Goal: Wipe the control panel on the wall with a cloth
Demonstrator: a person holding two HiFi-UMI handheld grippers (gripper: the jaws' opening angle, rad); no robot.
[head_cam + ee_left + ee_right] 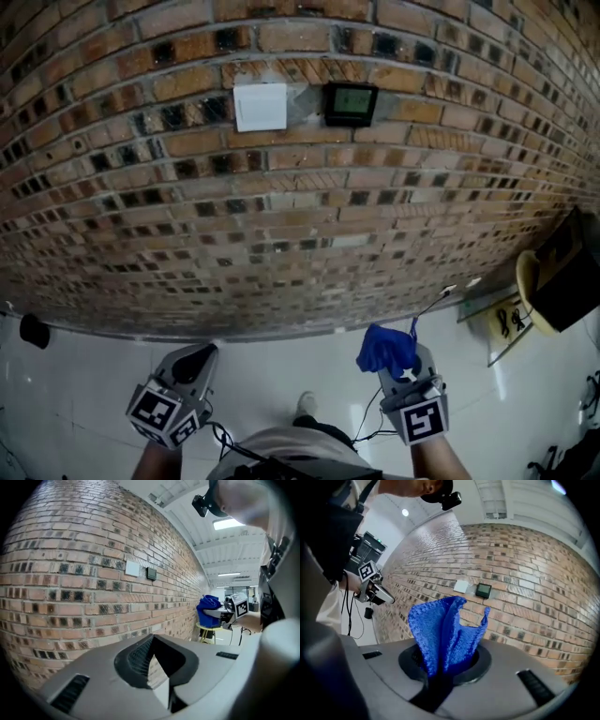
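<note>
High on the brick wall hangs a small black control panel (pixel 350 103) (pixel 151 573) (pixel 483 590), with a white square plate (pixel 260 107) (pixel 461 587) to its left. My right gripper (pixel 401 370) (pixel 445 665) is shut on a bunched blue cloth (pixel 385 349) (pixel 443 630) (pixel 208 610), low and well short of the wall, below the panel and to its right. My left gripper (pixel 192 367) (pixel 157 667) is shut with nothing in it, held low at the left.
The brick wall (pixel 281 216) fills most of the head view above a glossy white floor (pixel 281 366). A yellow stool (pixel 530 281) and a dark box (pixel 567 281) stand at the right. Cables (pixel 384 403) trail on the floor.
</note>
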